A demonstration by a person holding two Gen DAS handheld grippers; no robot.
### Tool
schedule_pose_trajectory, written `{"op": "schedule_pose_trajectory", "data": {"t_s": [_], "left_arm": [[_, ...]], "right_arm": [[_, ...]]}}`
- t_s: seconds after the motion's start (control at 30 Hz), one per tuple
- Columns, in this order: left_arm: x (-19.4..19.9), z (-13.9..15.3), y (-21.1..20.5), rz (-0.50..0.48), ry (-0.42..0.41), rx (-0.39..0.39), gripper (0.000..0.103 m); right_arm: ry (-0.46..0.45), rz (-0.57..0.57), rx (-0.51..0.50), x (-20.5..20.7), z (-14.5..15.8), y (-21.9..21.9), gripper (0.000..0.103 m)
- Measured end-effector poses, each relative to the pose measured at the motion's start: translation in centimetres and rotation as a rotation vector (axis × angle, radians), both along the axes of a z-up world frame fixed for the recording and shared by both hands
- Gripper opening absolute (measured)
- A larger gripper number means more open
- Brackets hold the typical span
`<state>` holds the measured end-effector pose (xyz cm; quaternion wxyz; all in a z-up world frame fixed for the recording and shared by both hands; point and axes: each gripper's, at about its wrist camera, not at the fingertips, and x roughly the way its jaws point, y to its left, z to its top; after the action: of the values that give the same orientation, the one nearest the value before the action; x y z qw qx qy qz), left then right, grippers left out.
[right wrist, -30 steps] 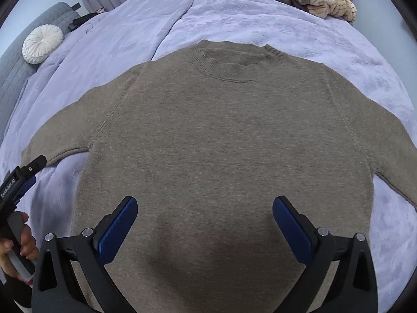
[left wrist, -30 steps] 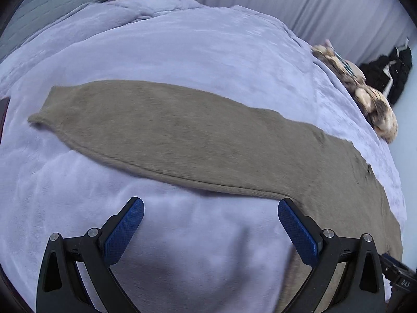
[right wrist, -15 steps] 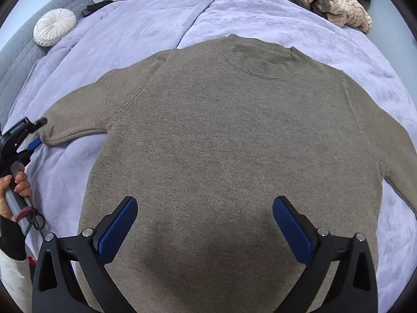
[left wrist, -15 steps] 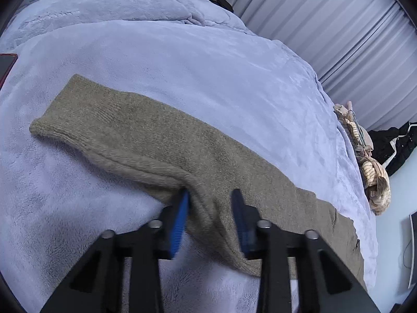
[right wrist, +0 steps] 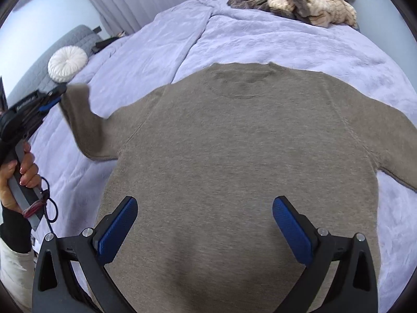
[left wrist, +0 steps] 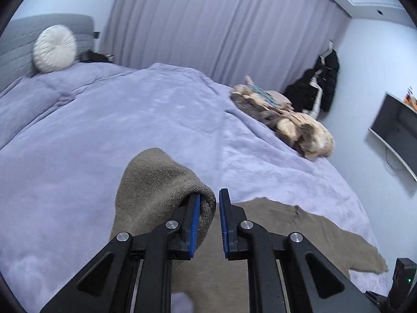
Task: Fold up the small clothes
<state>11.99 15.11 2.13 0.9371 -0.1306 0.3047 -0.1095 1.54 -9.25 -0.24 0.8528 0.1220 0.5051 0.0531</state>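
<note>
A brown knit sweater [right wrist: 234, 143] lies flat, neck away from me, on the lilac bed cover [right wrist: 260, 39]. My left gripper [left wrist: 209, 211] is shut on the sweater's left sleeve [left wrist: 156, 190] near the cuff and holds it lifted off the bed. In the right wrist view the left gripper [right wrist: 56, 95] shows at the left with the raised sleeve [right wrist: 83, 120] hanging from it. My right gripper [right wrist: 206, 227] is open and empty, hovering over the lower part of the sweater's body.
A pile of other clothes [right wrist: 294, 2] lies at the far edge of the bed. A round white cushion [right wrist: 67, 64] rests by the grey headboard [left wrist: 15, 44]. Curtains [left wrist: 208, 26], dark clothes hanging on the wall [left wrist: 318, 83] and a wall screen [left wrist: 396, 130] stand beyond the bed.
My left gripper closed on the left sleeve near the cuff and lifted it off the bed, swinging it up. My right gripper stayed open over the sweater's body.
</note>
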Motion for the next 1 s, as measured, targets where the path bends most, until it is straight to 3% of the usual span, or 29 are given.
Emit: {"op": "schedule_pose_trajectory", "data": {"t_s": [0.1,0.23,0.4,0.5,0.53,0.57,0.6,0.63,0.67,0.73,0.9,0.97,1.0], "left_arm": [[1.3,-0.5,-8.1,-0.154,0.013,0.032,0.016],[1.9,-3.8,-16.8,-0.296,0.093,0.130,0.016],[0.3,-7.8,-21.4,-0.348,0.199,0.244,0.016],[-1.4,-8.2,-20.5,-0.344,0.205,0.284,0.017],[-2.1,-8.0,-19.6,-0.336,0.191,0.289,0.023],[-2.9,-7.5,-18.4,-0.318,0.172,0.294,0.038],[-3.6,-7.1,-16.9,-0.284,0.143,0.296,0.084],[-4.2,-6.6,-15.2,-0.224,0.085,0.297,0.103],[-5.6,-5.8,-13.0,-0.158,0.006,0.293,0.102],[-6.0,-5.3,-10.0,-0.095,-0.016,0.300,0.102],[-6.2,-6.8,-3.4,0.097,0.056,0.373,0.102],[-5.7,-8.1,-1.9,0.124,0.117,0.383,0.102],[-5.2,-9.0,-1.5,0.130,0.154,0.398,0.102]], "right_arm": [[-0.009,-0.066,0.029,-1.0,-0.2,-3.1,0.103],[0.011,-0.169,0.081,-2.3,-1.1,-7.7,0.103],[0.070,-0.261,0.121,-3.5,-3.0,-11.5,0.103],[0.104,-0.288,0.102,-3.4,-4.2,-12.5,0.103],[0.100,-0.281,0.088,-3.1,-4.3,-12.4,0.103],[0.087,-0.260,0.069,-2.7,-4.2,-12.0,0.103],[0.066,-0.224,0.036,-1.9,-3.9,-11.0,0.103],[0.047,-0.191,0.005,-1.4,-3.5,-10.3,0.103],[0.022,-0.148,-0.039,-0.7,-3.0,-9.2,0.103],[-0.037,-0.044,-0.145,1.5,-1.9,-6.2,0.103],[-0.165,0.216,-0.348,7.6,-0.8,2.4,0.097],[-0.199,0.315,-0.442,9.5,-1.4,5.7,0.082],[-0.204,0.373,-0.503,10.7,-2.2,7.5,0.082]]}}
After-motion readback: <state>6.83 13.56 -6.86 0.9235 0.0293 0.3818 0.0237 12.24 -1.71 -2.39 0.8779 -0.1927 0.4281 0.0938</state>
